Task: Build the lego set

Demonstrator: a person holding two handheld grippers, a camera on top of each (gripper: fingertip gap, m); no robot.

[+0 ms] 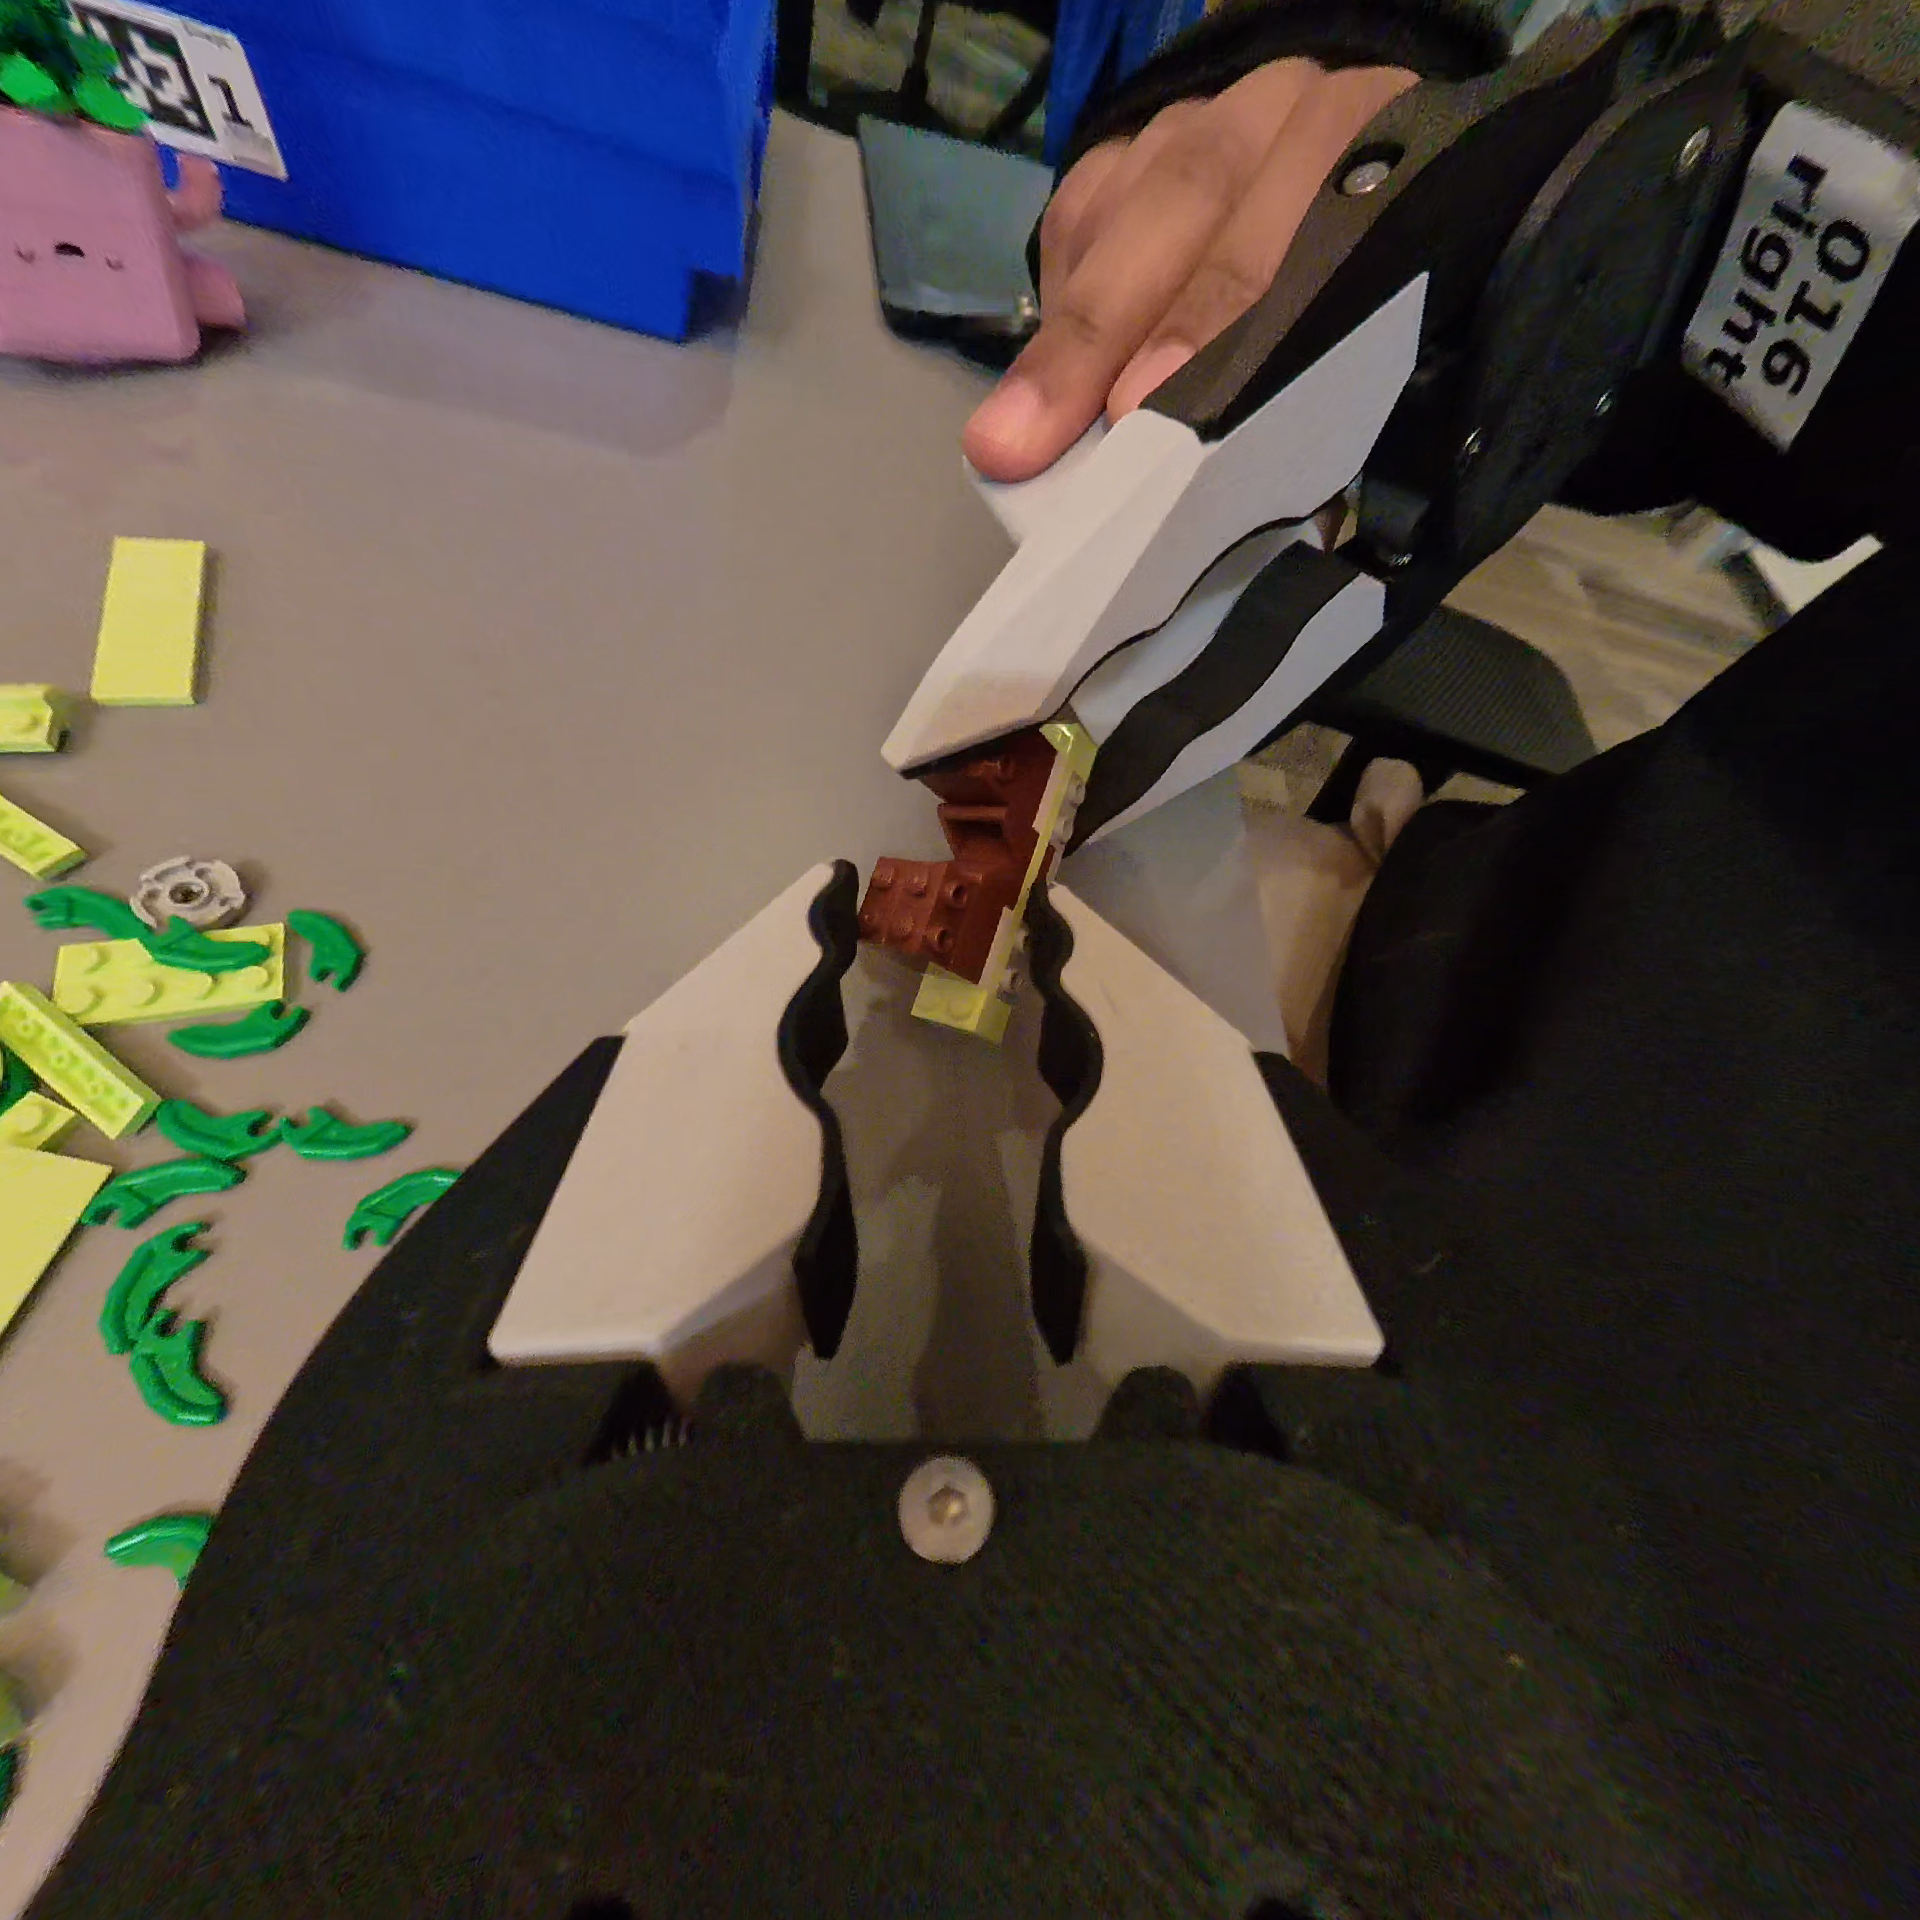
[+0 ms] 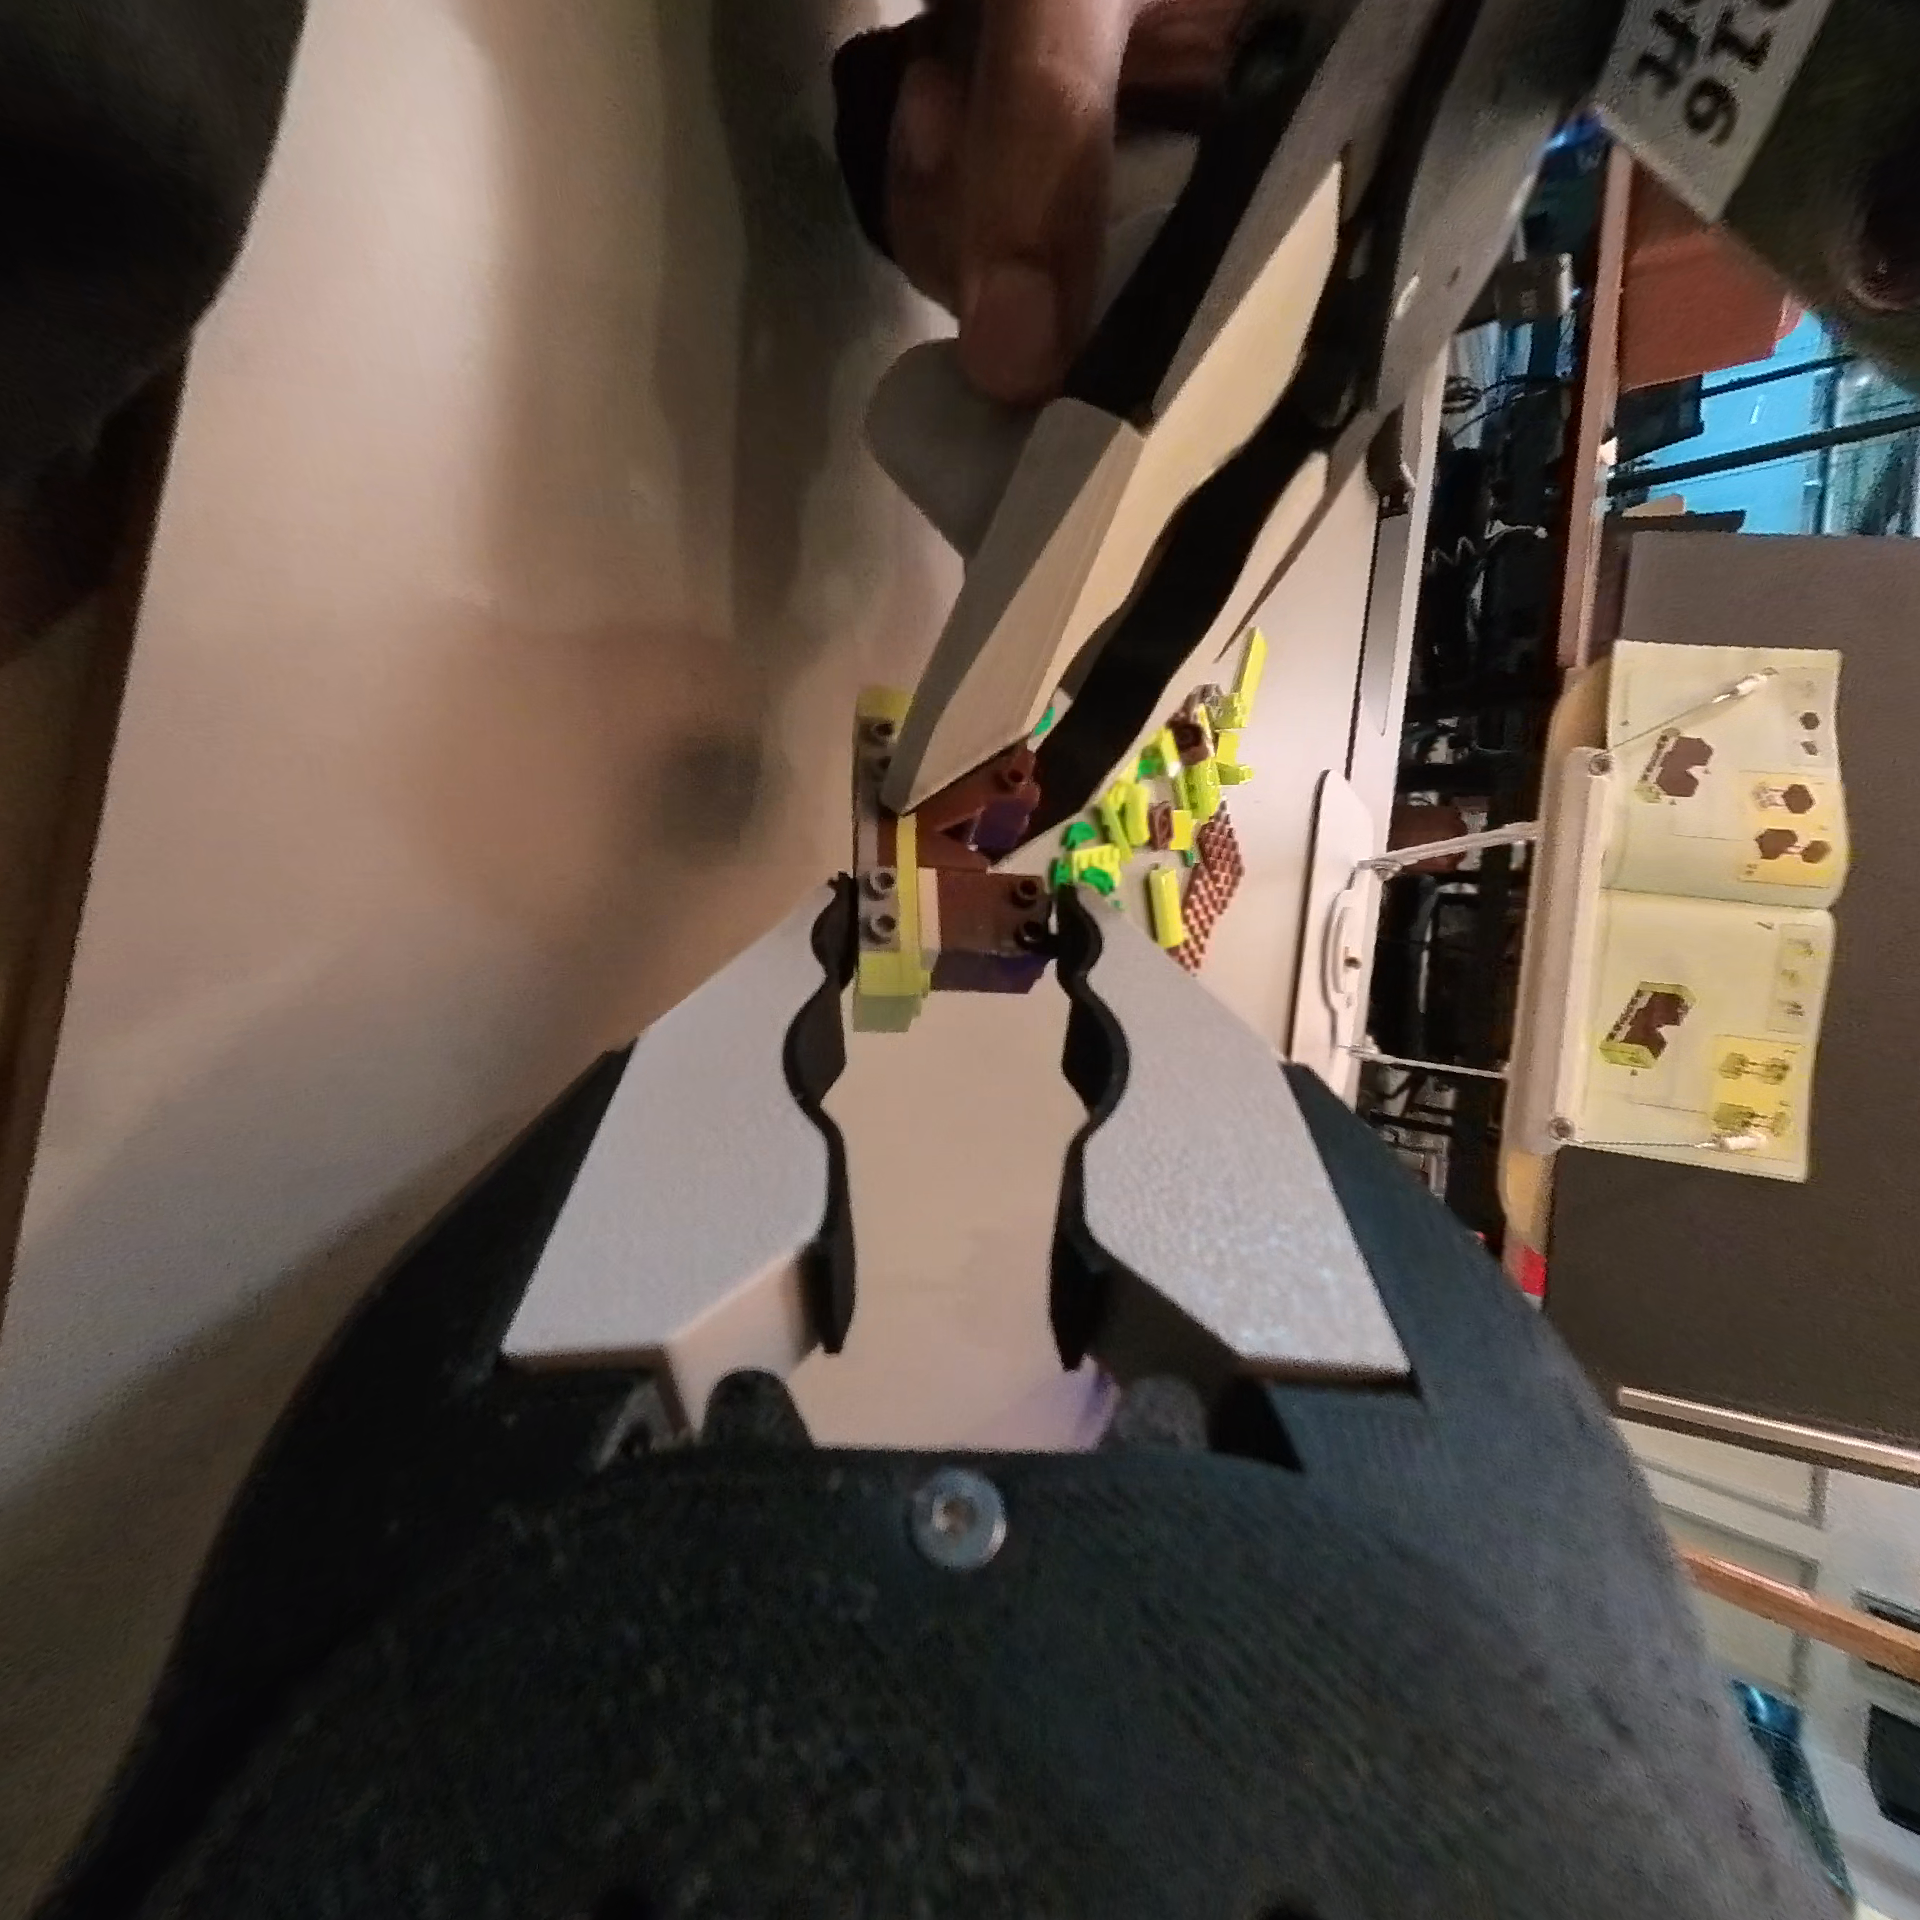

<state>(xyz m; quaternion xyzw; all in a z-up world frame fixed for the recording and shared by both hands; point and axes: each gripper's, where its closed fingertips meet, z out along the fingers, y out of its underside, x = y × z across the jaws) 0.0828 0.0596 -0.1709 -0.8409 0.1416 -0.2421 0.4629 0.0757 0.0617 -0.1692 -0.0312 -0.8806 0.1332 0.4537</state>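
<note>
A small lego assembly (image 1: 961, 883) of reddish-brown bricks on a lime plate is held in the air above the grey table (image 1: 540, 644). My left gripper (image 1: 940, 899) is shut on its lower end, the fingertips pressing the brown brick and the lime plate. My right gripper (image 1: 997, 790) comes in from the upper right and is shut on its upper end. In the right wrist view the assembly (image 2: 935, 914) sits between my right gripper's (image 2: 951, 909) fingertips, and my left gripper (image 2: 956, 800) clamps the part above. A hand (image 1: 1164, 260) holds the right gripper.
Loose lime plates (image 1: 151, 623) and green curved pieces (image 1: 223, 1132) lie on the table at the left, with a grey round piece (image 1: 190, 891). A pink model (image 1: 94, 249) and a blue bin (image 1: 499, 145) stand at the back. A brown baseplate (image 2: 1216, 883) and an instruction booklet (image 2: 1704, 904) show in the right wrist view. My two grippers' fingertips are within a few centimetres of each other. From either gripper's tips it is about 12 cm to the grey round piece (image 1: 190, 891).
</note>
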